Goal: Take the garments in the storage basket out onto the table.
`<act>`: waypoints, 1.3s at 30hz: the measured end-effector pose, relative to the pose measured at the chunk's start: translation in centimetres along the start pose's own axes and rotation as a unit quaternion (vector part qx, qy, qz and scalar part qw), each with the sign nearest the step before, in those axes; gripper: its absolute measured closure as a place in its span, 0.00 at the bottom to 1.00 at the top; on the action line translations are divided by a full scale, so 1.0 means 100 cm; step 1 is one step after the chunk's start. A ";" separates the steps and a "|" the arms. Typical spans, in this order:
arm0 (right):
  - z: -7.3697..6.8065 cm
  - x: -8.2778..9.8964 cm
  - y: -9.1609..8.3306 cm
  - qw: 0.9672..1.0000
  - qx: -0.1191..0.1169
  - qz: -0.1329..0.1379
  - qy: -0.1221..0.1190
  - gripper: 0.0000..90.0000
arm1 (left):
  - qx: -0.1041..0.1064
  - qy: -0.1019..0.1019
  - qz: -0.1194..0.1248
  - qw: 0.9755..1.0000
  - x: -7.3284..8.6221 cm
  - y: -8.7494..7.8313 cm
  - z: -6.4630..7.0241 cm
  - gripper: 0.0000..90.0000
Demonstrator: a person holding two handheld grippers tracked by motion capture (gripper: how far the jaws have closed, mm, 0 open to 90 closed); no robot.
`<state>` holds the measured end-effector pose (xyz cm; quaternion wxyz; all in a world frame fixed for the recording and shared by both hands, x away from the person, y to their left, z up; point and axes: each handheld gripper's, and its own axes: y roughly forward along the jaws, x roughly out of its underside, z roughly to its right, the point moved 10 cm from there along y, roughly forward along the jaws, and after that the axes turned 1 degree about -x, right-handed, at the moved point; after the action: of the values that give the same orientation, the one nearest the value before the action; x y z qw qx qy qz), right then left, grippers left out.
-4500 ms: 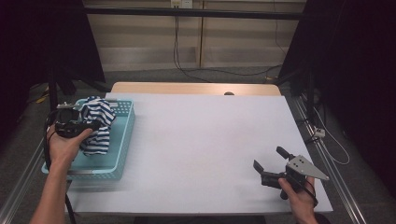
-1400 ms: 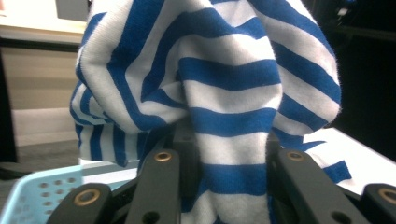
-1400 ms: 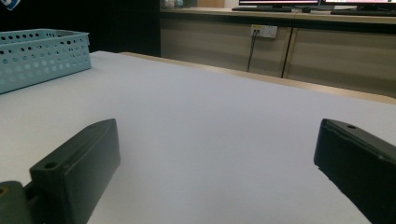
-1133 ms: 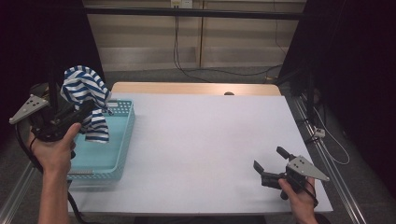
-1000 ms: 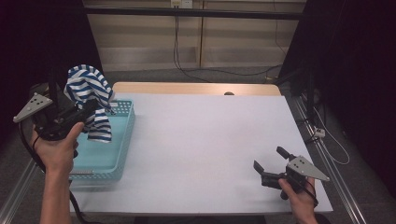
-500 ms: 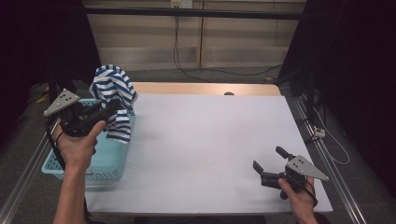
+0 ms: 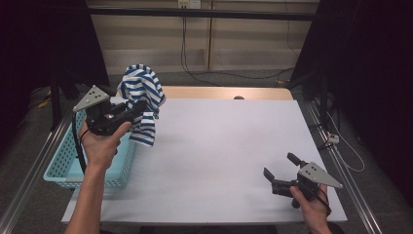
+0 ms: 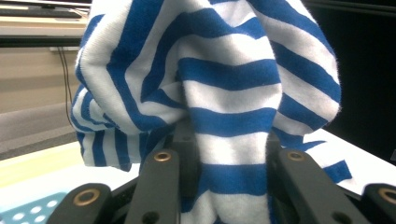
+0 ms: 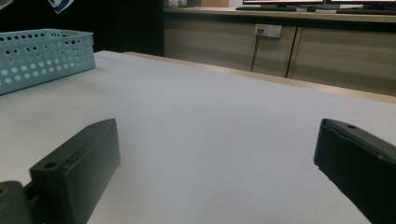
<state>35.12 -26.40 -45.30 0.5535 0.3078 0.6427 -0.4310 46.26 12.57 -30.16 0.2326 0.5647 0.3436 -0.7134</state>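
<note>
Striped cloth [image 7: 141,100] hangs bunched, long axis vertical, pinched in the left gripper [image 7: 132,109] above the teal basket's [image 7: 63,158] right rim, at the white table's [image 7: 219,146] left edge. Right gripper [image 7: 278,168] rests well apart, jaws wide, holding nothing. Dark curtains, wood-panelled wall behind.

Dim room, one lit white table [image 7: 229,146]

Black curtains [image 7: 370,63] hang on both sides; behind the table runs a beige panelled wall [image 7: 243,44] with cables [image 7: 195,53] trailing down to the grey floor [image 7: 29,146]. A wooden strip [image 7: 219,92] edges the table's far side, and metal rails [image 7: 336,161] flank it.
</note>
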 end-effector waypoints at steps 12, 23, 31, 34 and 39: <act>0.000 0.000 -0.001 1.000 0.000 -0.001 0.002 0.00 | 0.027 0.004 -0.011 1.000 0.006 0.024 0.026 0.78; 0.000 0.000 -0.002 1.000 -0.002 -0.001 -0.001 0.00 | 0.051 0.000 -0.023 0.998 0.004 0.042 0.044 0.78; 0.000 0.000 -0.001 1.000 -0.001 -0.001 -0.001 0.00 | 0.065 -0.006 -0.033 0.997 0.008 0.057 0.055 0.78; 0.000 0.000 -0.001 1.000 0.000 -0.001 -0.001 0.00 | 0.070 -0.005 -0.037 0.997 0.007 0.062 0.060 0.78; 0.000 0.000 -0.001 1.000 -0.002 -0.001 -0.002 0.00 | 0.085 0.003 -0.047 0.995 0.007 0.077 0.075 0.78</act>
<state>35.01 -26.42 -45.28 0.5550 0.3056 0.6426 -0.4309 46.78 1.87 -31.63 0.1485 0.5680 0.3085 -0.7484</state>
